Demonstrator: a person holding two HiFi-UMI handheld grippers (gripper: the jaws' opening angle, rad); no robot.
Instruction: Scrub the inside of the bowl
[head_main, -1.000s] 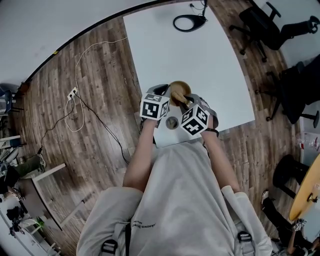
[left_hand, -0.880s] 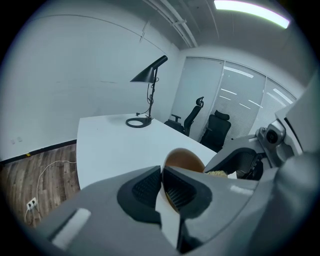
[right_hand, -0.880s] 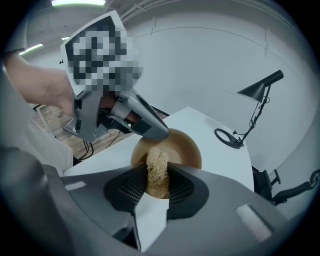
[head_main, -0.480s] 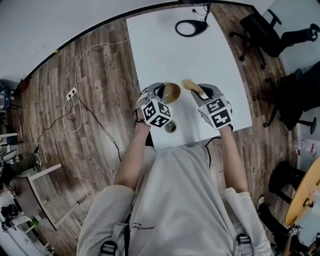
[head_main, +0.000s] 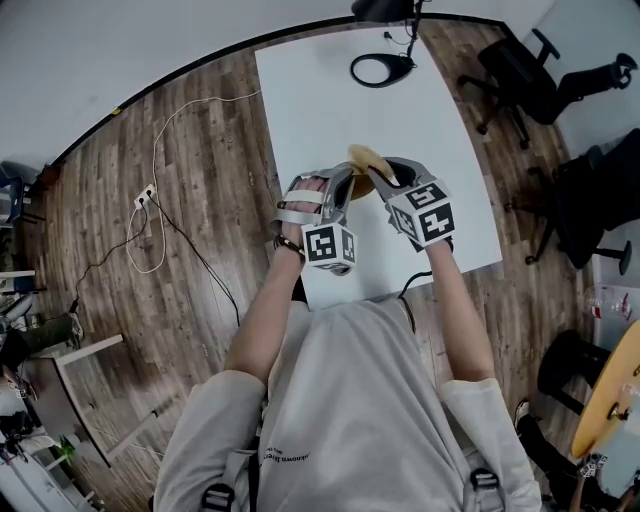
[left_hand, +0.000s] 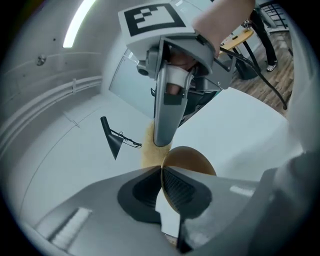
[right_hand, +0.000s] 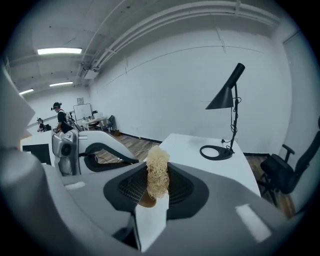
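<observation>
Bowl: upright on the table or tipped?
Tipped on its side: the left gripper clamps the bowl by its rim, on edge above the table.

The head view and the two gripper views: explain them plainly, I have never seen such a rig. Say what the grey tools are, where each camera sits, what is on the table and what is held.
No robot here: a person holds a grey two-jaw gripper in each hand; the patterned cubes are part of them. The head view looks down from the person's head onto a white table. The other two pictures come from cameras riding on the grippers, looking along their jaws. The left gripper is shut on the rim of a thin brown round bowl. The right gripper is shut on a pale fibrous scrubber, close to the bowl. A black desk lamp stands at the table's far end.
</observation>
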